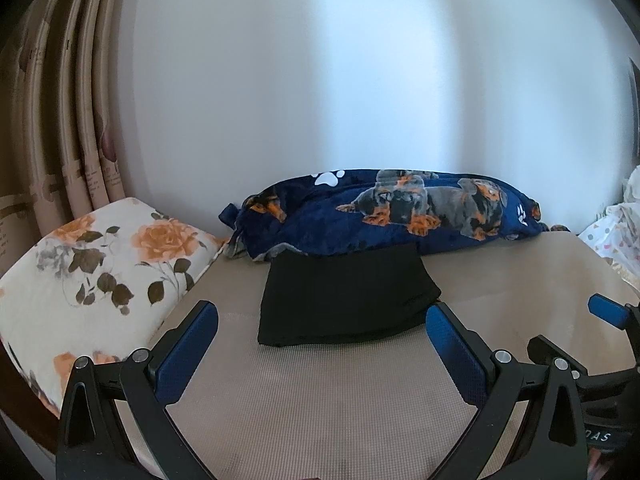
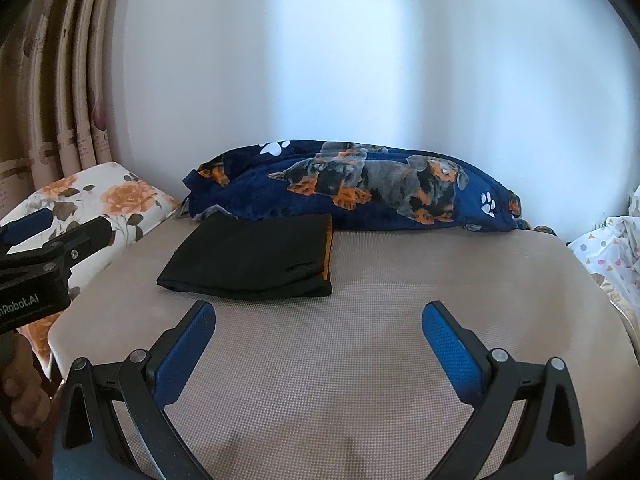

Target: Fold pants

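Observation:
The black pants (image 1: pixel 344 300) lie folded into a compact rectangle on the beige mat (image 1: pixel 320 400), just in front of the dog-print blanket. In the right wrist view the pants (image 2: pixel 252 260) sit at the mat's far left, with an orange strip showing along their right edge. My left gripper (image 1: pixel 320 316) is open and empty, hovering just short of the pants. My right gripper (image 2: pixel 318 316) is open and empty over bare mat (image 2: pixel 360 360), to the right of the pants. The right gripper also shows at the left wrist view's right edge (image 1: pixel 576 328), and the left gripper shows at the right wrist view's left edge (image 2: pixel 64 228).
A rolled navy blanket with dachshund print (image 1: pixel 392 208) lies along the white wall behind the pants. A floral pillow (image 1: pixel 92 264) sits at the left by beige curtains (image 1: pixel 60 120). Patterned white bedding (image 2: pixel 608 252) is bunched at the right edge.

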